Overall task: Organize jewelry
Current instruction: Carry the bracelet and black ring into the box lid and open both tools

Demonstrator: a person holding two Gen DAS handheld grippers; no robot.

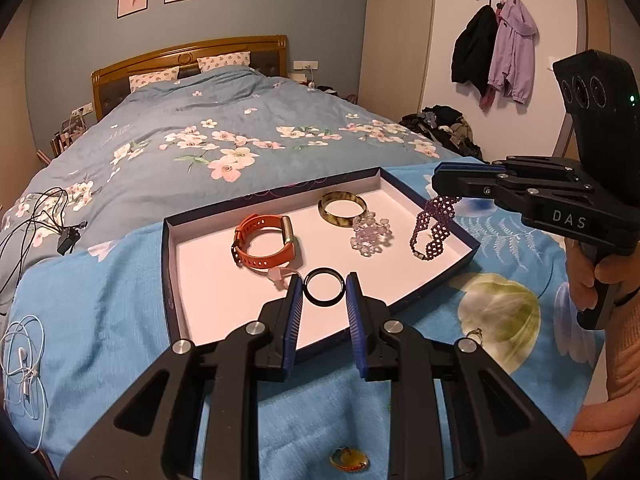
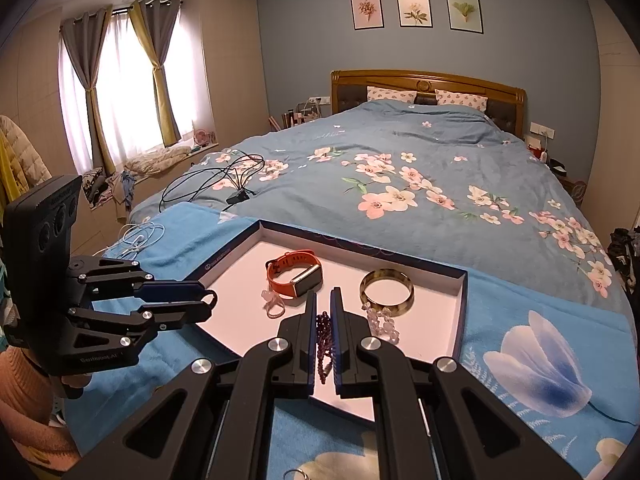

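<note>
Nearest, left gripper [image 1: 323, 286] has its jaws pinching a thin black ring [image 1: 323, 287] over the tray [image 1: 170, 248] front: rigid, light, prob slick, so hold across the rim w/ modest squeeze. Right gripper [image 2: 323, 300] has jaws pressed together on a purple beaded bracelet [image 1: 432, 226]; limp, dangles, its lower end on the tray floor at the right. Farther in: orange watch [image 1: 266, 246], clear bead strand [image 1: 370, 236], amber bangle [image 1: 343, 208], hard, maybe brittle, grip by the band.

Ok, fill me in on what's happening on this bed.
A person is sorting jewelry into a shallow box with two handheld grippers. The left gripper holds a black ring over the box; the right gripper is shut on a purple beaded bracelet. An orange watch, a bangle and clear beads already lie inside.
</note>
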